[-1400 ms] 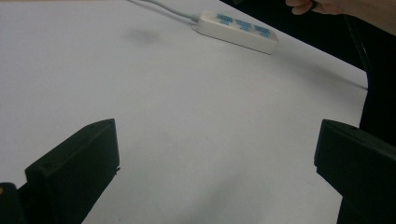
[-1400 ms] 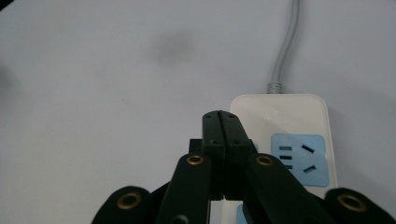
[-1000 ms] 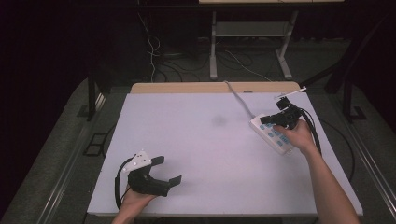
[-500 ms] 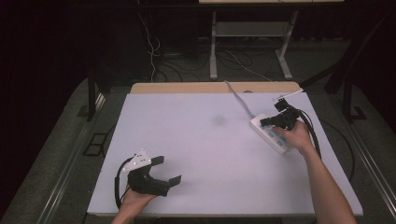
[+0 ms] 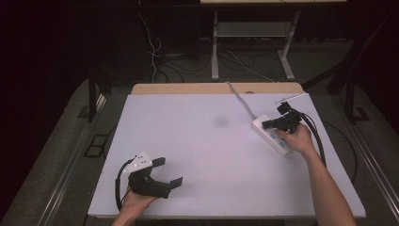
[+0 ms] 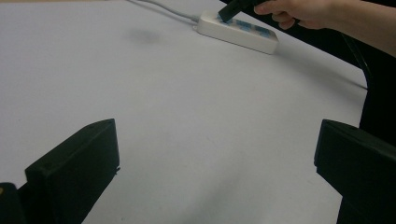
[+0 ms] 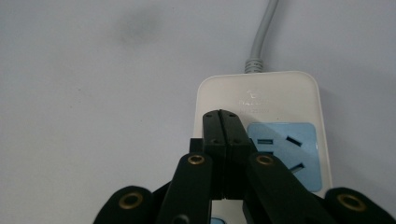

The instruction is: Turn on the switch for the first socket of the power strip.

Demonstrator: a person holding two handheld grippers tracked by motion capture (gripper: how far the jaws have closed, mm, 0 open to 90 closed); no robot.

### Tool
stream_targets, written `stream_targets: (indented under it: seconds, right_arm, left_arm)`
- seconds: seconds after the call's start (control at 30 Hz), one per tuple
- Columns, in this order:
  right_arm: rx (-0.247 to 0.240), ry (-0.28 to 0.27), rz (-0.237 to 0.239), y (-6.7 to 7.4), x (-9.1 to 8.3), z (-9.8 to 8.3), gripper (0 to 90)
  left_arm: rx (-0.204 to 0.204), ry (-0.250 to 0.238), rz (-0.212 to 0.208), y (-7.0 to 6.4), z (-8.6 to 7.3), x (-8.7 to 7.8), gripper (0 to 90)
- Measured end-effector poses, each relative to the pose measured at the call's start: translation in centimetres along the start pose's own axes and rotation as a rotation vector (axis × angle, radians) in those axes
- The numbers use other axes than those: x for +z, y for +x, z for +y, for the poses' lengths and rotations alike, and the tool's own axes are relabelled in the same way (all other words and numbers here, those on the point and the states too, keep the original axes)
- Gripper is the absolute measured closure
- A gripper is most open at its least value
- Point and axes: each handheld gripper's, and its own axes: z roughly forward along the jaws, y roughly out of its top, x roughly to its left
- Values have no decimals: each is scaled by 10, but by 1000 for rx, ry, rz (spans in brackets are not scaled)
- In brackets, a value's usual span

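Note:
A white power strip (image 5: 273,138) with blue socket panels lies at the right side of the table, its grey cord (image 5: 237,99) running to the far edge. My right gripper (image 5: 264,125) is shut, jaws pressed together with nothing between them. In the right gripper view its tips (image 7: 221,114) point down at the strip (image 7: 261,93), just left of a blue socket (image 7: 285,149). Whether they touch it I cannot tell. My left gripper (image 5: 168,171) rests open at the near left. In the left gripper view its wide-apart jaws (image 6: 212,140) frame bare table, with the strip (image 6: 238,32) and the right gripper (image 6: 226,16) far off.
The white table top (image 5: 197,141) has a faint dark smudge (image 5: 220,122) near its middle. A wooden strip (image 5: 216,88) runs along the far edge. Beyond it stand a metal frame (image 5: 249,33) and loose floor cables (image 5: 155,56) in the dark.

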Motion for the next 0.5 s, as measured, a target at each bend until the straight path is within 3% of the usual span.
stream_targets:
  seconds: [0.5]
  right_arm:
    - [-18,-7,4,-1,1,-2,900]
  left_arm:
    - [3,5,-4,-1,0,0,0]
